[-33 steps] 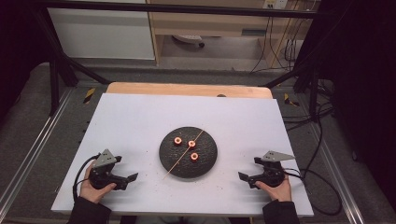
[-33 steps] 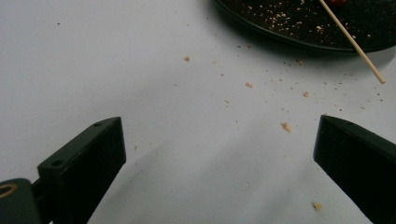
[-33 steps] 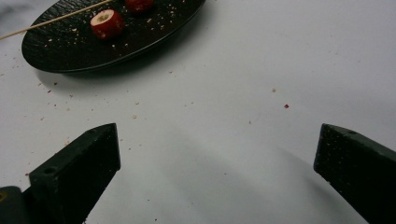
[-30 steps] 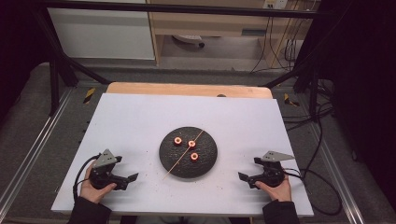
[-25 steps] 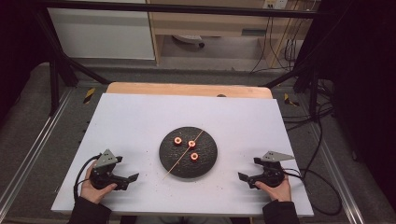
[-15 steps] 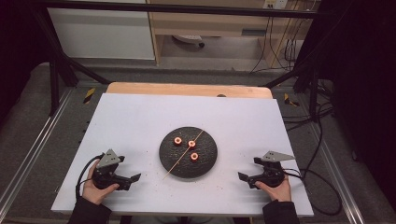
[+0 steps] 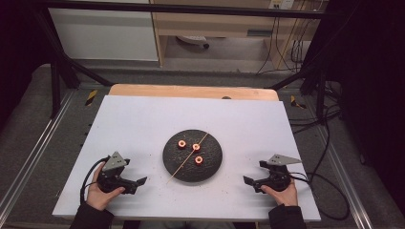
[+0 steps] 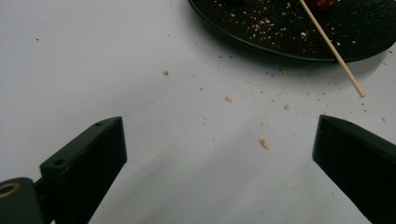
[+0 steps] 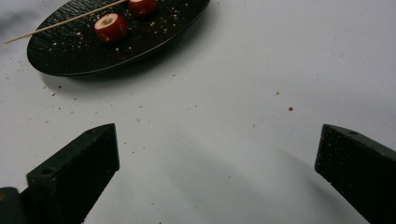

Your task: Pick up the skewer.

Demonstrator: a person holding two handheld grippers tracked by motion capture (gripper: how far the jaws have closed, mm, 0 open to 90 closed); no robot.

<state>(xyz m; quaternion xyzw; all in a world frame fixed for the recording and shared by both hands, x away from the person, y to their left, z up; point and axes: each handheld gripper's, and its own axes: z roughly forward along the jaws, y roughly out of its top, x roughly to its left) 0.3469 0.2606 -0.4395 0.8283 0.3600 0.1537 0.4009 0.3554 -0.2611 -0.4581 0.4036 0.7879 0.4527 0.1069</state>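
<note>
Resting on a round black plate (image 7: 192, 168), three red slices (image 7: 196, 147) touch a skewer (image 7: 187, 159); both grippers' jaws spread.

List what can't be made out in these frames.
- Third red piece: out of frame in the right gripper view; that view's top edge also crops the piece on the skewer.
- Skewer: its far end is cut off by the top edge of the left gripper view.
- What the red pieces are: too small in the high view.
- Plate: cropped by the left gripper view's top edge.
</note>
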